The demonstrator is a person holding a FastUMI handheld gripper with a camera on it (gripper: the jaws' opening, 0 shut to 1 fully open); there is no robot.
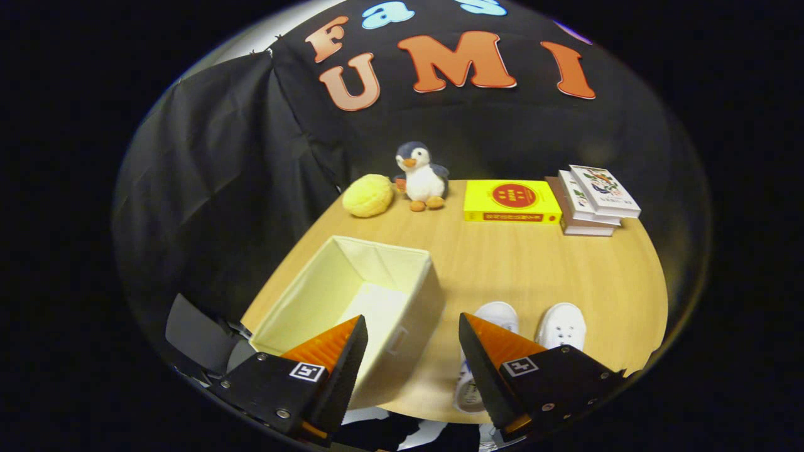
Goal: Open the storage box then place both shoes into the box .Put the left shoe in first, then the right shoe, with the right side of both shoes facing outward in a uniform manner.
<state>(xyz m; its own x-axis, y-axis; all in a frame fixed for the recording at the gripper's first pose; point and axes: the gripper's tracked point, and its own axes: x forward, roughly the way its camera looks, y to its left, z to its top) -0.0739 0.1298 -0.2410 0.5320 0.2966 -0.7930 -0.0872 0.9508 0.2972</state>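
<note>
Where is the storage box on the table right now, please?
The storage box sits open on the wooden table, beside the white shoes, near the open gripper.

Overhead light falls evenly on the wooden table (515, 263), bright and sharp around the storage box (352, 295). Beyond the box the backdrop stays dim. Fisheye curvature bends the table edge; the gripper (412, 342) fingers stand apart, slightly soft.

The tool (412, 329) is held open above the bench (502, 263), nothing between its fingers. At lower left the open box (352, 289) is unobstructed from above. Two shoes (527, 326) lie at lower right, beside the box. A wide bare strip is left mid-frame. The far edge is lined by a yellow ball (368, 195), penguin (422, 176) and books (553, 198).
</note>
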